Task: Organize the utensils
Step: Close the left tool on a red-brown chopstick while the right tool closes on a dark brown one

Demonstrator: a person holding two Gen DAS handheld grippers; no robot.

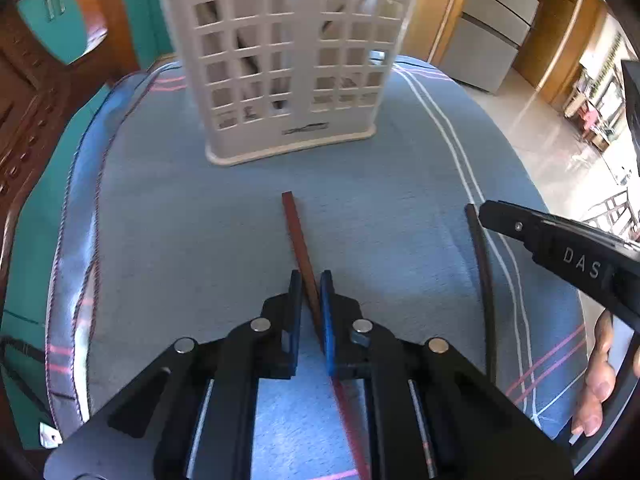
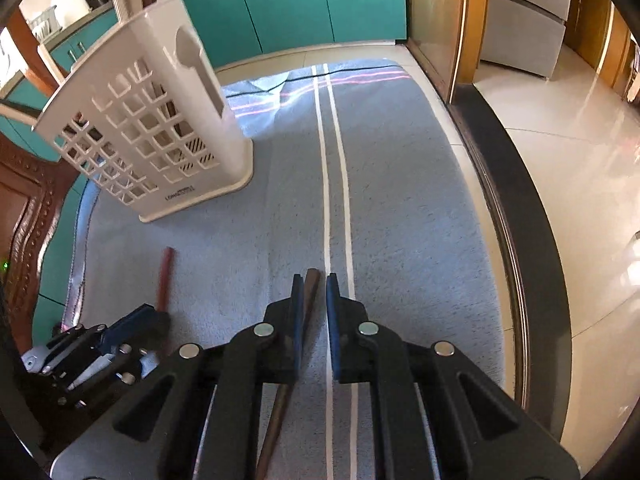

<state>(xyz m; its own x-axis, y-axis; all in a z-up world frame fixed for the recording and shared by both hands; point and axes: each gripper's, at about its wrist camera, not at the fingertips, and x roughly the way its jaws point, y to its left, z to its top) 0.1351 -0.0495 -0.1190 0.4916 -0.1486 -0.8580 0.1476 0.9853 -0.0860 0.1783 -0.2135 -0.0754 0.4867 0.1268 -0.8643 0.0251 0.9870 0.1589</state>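
Daylight is glaring off the pale tiled floor (image 2: 568,152) beside a table (image 2: 400,200) wearing a blue striped cloth, while teal cabinets (image 2: 288,0), a carved wooden chair (image 2: 24,208), wooden door frames (image 2: 464,20) and grey drawer units (image 2: 528,16) are lining the room.

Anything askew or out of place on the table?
Nothing damaged or spilled. The white utensil basket stands upright on the blue cloth. Two chopsticks are outside it: a reddish chopstick and a dark chopstick, each between gripper fingers.
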